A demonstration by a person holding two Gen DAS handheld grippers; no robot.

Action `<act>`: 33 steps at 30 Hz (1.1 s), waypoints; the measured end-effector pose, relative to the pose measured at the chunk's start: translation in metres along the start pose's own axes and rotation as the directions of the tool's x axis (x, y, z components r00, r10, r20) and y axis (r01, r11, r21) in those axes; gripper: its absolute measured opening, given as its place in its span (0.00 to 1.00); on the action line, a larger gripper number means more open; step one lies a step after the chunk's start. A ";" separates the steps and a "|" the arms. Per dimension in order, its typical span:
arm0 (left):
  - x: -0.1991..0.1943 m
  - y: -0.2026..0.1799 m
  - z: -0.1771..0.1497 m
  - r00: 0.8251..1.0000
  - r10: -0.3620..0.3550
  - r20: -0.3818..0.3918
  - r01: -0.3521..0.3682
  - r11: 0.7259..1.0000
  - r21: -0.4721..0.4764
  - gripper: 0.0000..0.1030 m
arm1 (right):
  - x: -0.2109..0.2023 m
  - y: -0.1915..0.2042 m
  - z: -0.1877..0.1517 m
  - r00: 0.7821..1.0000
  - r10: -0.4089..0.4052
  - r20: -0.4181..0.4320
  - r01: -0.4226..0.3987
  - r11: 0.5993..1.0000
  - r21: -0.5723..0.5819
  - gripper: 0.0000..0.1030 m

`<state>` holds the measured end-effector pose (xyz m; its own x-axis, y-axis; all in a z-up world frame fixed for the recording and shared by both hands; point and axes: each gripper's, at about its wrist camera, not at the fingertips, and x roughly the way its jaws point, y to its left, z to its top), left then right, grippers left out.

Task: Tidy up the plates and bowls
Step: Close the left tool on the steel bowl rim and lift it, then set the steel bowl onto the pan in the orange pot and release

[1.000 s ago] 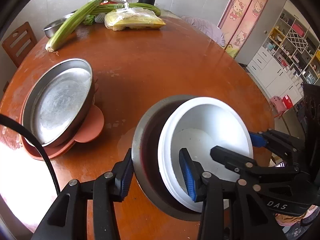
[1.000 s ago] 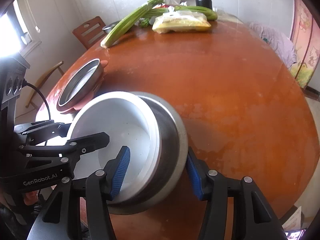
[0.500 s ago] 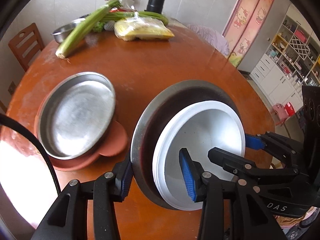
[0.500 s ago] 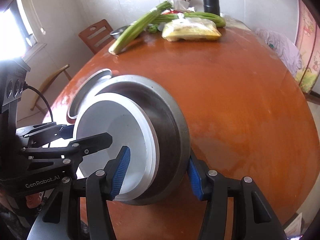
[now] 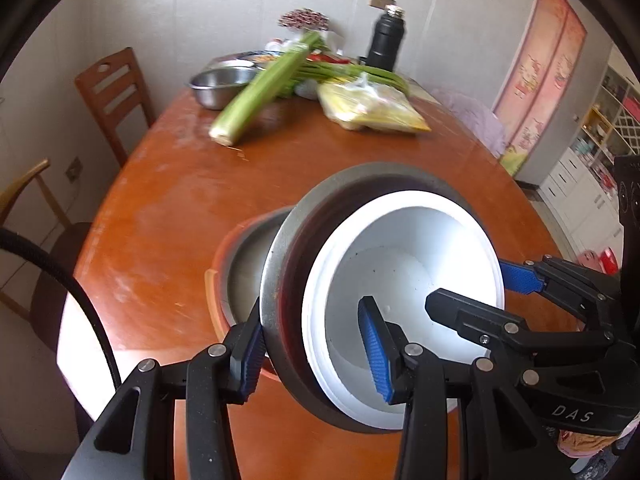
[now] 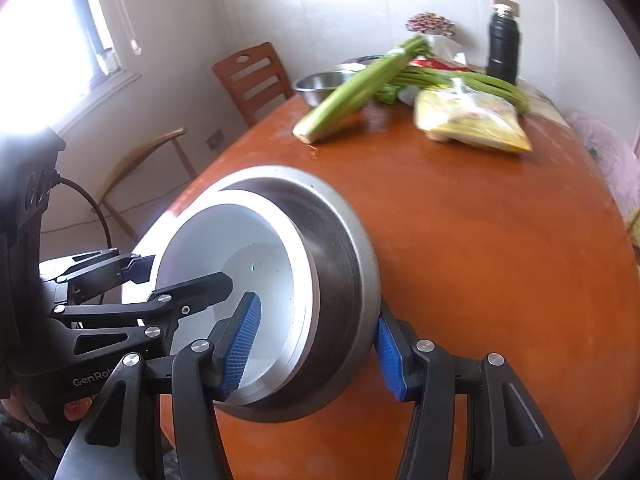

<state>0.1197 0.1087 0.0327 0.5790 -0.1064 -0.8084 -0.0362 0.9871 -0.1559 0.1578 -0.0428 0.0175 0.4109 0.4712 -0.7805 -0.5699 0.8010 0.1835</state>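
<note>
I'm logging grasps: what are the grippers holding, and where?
Both hold the steel bowl with the white bowl nested inside: left gripper and right gripper clamp opposite rims.

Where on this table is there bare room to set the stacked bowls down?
Bare wood spans the middle of the table, between the held bowls and the yellow bag, running to the right edge. The far end is crowded: celery, steel bowl, flask. The metal pan fills the near left.
</note>
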 end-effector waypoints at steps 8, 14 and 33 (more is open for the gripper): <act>0.018 0.040 0.017 0.999 0.031 -0.007 -0.032 0.999 -0.037 0.43 | 0.039 0.022 0.034 1.000 0.005 -0.029 -0.006 1.000 -0.030 0.55; 0.043 0.050 0.015 0.999 0.016 -0.048 -0.018 0.999 -0.041 0.43 | 0.060 0.021 0.035 0.998 -0.021 -0.065 0.019 0.999 -0.033 0.55; 0.033 0.059 0.001 0.993 0.119 0.017 -0.118 0.992 -0.055 0.43 | 0.059 0.021 0.023 0.995 -0.100 -0.016 0.099 0.994 -0.055 0.55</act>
<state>0.1376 0.1632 -0.0028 0.5840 0.0135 -0.8116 -0.1491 0.9846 -0.0909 0.1864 0.0107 -0.0113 0.4542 0.3825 -0.8046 -0.5650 0.8220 0.0718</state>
